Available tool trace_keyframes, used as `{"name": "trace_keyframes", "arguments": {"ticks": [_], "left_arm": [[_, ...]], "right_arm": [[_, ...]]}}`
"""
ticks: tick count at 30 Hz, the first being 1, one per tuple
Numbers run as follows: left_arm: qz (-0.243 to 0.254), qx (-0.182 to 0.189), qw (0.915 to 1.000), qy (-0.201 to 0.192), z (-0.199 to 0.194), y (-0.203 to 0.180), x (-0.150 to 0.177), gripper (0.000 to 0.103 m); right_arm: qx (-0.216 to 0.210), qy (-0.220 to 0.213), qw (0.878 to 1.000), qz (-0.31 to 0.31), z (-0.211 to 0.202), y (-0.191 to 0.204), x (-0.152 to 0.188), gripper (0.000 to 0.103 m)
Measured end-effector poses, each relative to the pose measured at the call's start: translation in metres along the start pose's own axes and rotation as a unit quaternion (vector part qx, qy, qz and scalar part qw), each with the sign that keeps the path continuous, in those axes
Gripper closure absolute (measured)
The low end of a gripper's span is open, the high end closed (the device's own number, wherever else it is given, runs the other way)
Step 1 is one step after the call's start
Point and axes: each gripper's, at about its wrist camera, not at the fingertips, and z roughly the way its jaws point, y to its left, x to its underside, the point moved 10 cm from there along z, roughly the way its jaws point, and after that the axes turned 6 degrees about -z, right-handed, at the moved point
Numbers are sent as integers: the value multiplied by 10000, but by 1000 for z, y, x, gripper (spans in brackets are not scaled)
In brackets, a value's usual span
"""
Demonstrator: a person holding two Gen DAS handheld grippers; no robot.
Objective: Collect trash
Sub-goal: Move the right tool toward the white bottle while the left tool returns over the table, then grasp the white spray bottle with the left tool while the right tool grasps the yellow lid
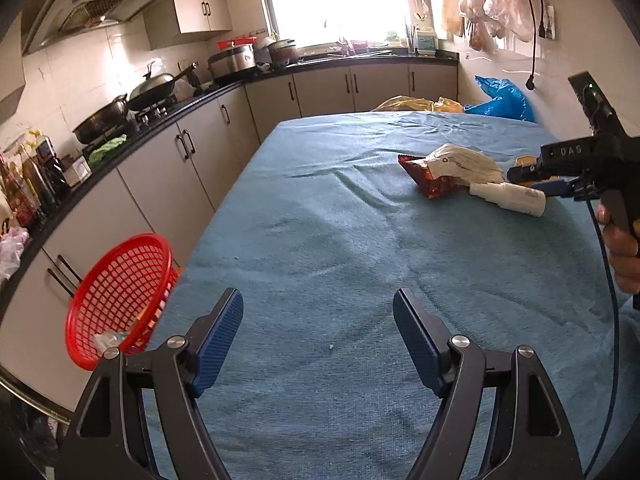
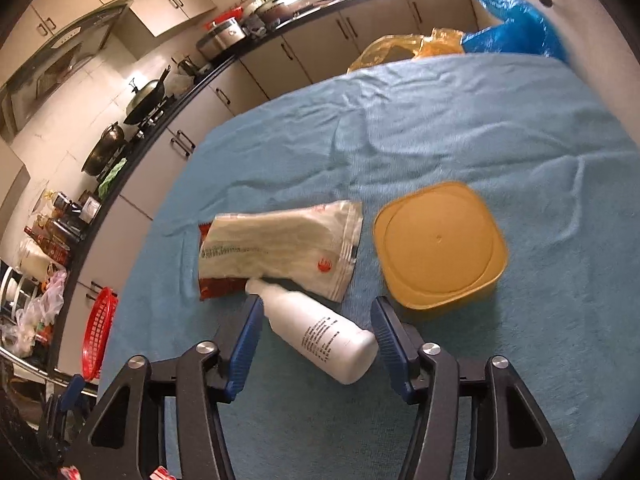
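Two grippers work over a table draped in a blue terry cloth (image 2: 460, 128), its nap rumpled into soft ridges. The right gripper (image 2: 316, 326) points down at a white plastic bottle (image 2: 324, 338), a smooth cylinder with small printed text that lies on its side, slanted, with its narrow neck toward the wrappers. Its ribbed blue pads (image 2: 246, 344) stand on either side of the bottle, partly open; the left pad sits right by the bottle's shoulder and the right pad just off its base, and a firm grip is not evident. Beyond the bottle's neck lies a flat, crinkled white wrapper (image 2: 280, 250) with a red dot, overlapping a glossy red foil packet (image 2: 218, 290) whose edge shows beneath it. Just right of them sits a squat yellow tub (image 2: 440, 246), rounded-square, with a matte lid bearing a ring groove.

The left gripper (image 1: 318, 334) hovers over bare cloth, its textured blue pads (image 1: 218, 344) spread wide with nothing between them. At the table's left edge a red plastic mesh basket (image 1: 120, 292) tilts on its side, with some pale crumpled scrap inside. Seen from the left wrist, the right gripper's black body reaches in beside the bottle, a hand (image 1: 620, 252) gripping its handle.
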Motion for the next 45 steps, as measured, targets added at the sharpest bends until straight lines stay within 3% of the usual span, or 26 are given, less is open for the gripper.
{"name": "trace_keyframes", "arguments": {"ticks": [5,8,9,12,14,16,21,26,28,29,30,34,42,45], "left_arm": [[-199,380,9988,251,7,-4,1,27],[-274,708,9964,385,9,-18,-3,27],[-287,794,9956,409,9,-22,-5,27],[-352,1144,9915,506,8,-42,-16,27],[-386,1396,9880,544,10,-61,-25,27],[-361,1506,9861,610,18,-79,-35,23],[-144,1584,9816,1058,57,-129,-44,22],[78,1193,9833,1372,91,-153,-35,23],[169,1110,9827,1476,101,-160,-30,47],[208,998,9846,1423,103,-159,-29,48],[254,904,9870,1307,104,-159,-31,57],[173,939,9880,1214,104,-148,-32,74],[-139,1209,9878,973,90,-104,-22,74],[-256,1255,9878,886,89,-92,-21,74]], "right_arm": [[-744,330,9959,-389,2,43,17,49],[-989,112,9942,-417,-13,54,11,52],[-814,-115,9957,-417,-22,49,4,52],[290,-1051,9935,-327,-60,15,-22,51],[687,-1371,9880,-182,-76,-4,-29,39],[840,-1462,9857,-12,-82,-21,-31,38],[813,-1323,9871,392,-78,-50,-31,38],[1160,-1169,9857,363,-67,-68,-30,31],[1219,-1131,9857,268,-64,-68,-29,23],[1306,-1135,9847,198,-62,-67,-29,22],[1416,-1135,9834,83,-61,-66,-30,22],[1783,-982,9783,-386,-48,-59,-27,18],[2260,-686,9677,-878,-23,-62,-20,18],[2305,-618,9667,-925,-19,-63,-17,33]]}}
